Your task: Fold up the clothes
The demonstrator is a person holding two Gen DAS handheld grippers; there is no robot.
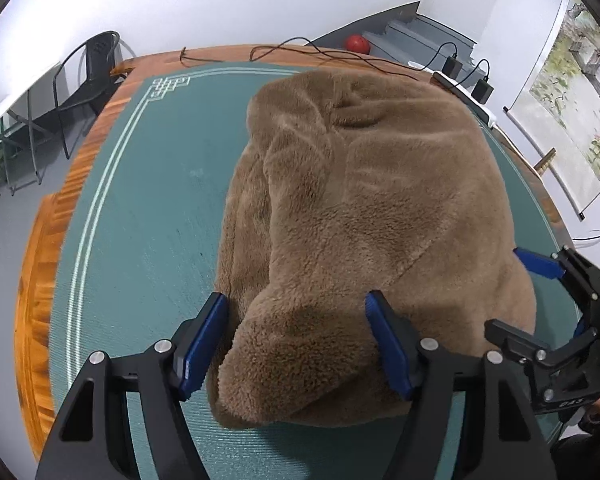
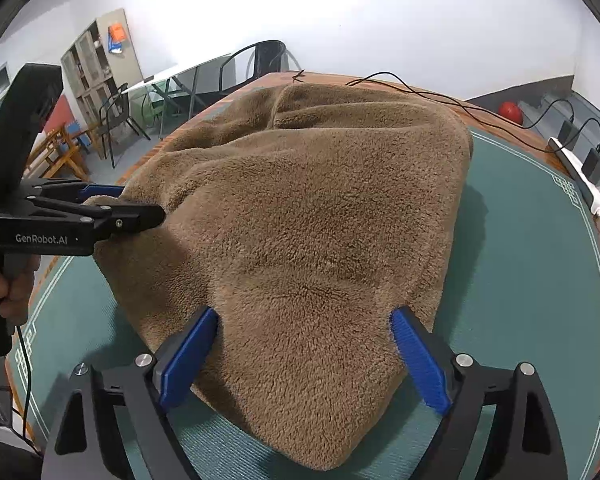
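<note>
Brown fleece garment [image 1: 364, 208] lies in a folded heap on the green mat [image 1: 148, 216] covering the wooden table [image 1: 40, 264]. It sits toward the near right part of the mat in the left wrist view, with bare mat to its left.

Left gripper [image 1: 296, 340]: jaws spread fairly wide, straddling a lump of fleece at the garment's near corner. Blue pads [image 1: 202, 344] sit beside the lump; left pad is right against the pile and the right pad is pressed into its edge, but no clear pinch, so I read this as open with cloth between the fingers. In the right wrist view the same gripper [image 2: 140, 204] comes in from the left, its tips at the garment's left edge, with a hand [image 2: 12, 280] on the handle.

Right gripper [image 2: 304, 354]: jaws nearly at full spread, straddling the near edge of the fleece. Both blue pads [image 2: 418, 360] touch or sit just beside the pile, not clamped. It also shows at the right edge of the left wrist view [image 1: 552, 288], beside the garment's right side.

Far side of table: black cables [image 1: 332, 54], a white power strip [image 2: 580, 176] with black adapters plugged in. Red ball [image 1: 357, 44] on the floor past the table. Black chair [image 1: 88, 80] beyond the far left corner.
</note>
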